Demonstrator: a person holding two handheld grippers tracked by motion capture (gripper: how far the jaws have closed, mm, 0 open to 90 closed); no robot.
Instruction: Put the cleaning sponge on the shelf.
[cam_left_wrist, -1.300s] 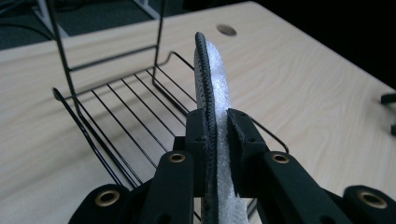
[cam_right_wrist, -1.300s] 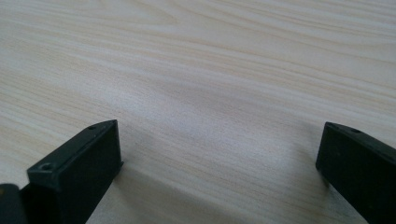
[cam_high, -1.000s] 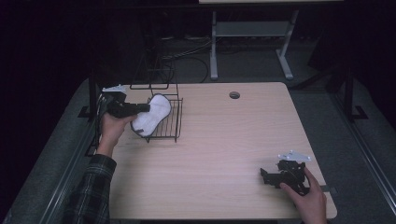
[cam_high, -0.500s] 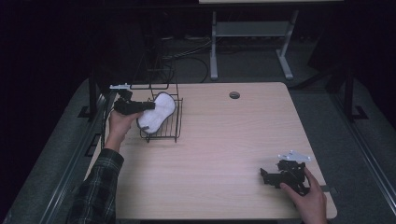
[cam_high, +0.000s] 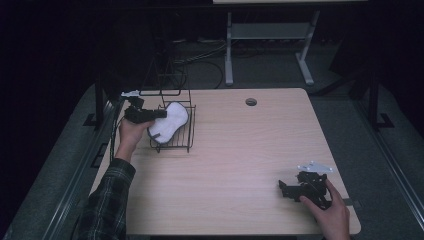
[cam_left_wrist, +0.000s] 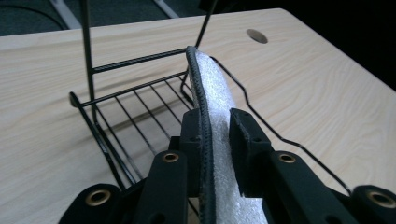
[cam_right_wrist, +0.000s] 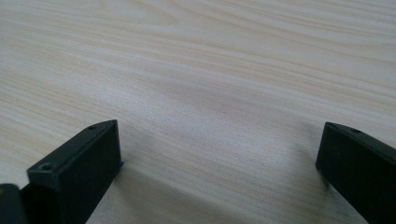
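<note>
A white insole with a dark rim stands on edge in a black wire rack at the table's far left. My left gripper reaches in from the left. In the left gripper view the insole runs up between the two black jaws of the left gripper. The jaws have just been opening, and their pads still lie against both of its faces above the rack's wires. My right gripper rests near the front right corner. Its jaws stand wide apart over bare wood, as the right gripper view shows.
The rack has a tall wire back frame behind it. A round cable hole sits at the table's far middle. Light wood tabletop spreads between the two hands. A grey stand is on the floor beyond.
My left gripper has carried the insole a little to the right and lower into the rack. The right hand has kept still.
</note>
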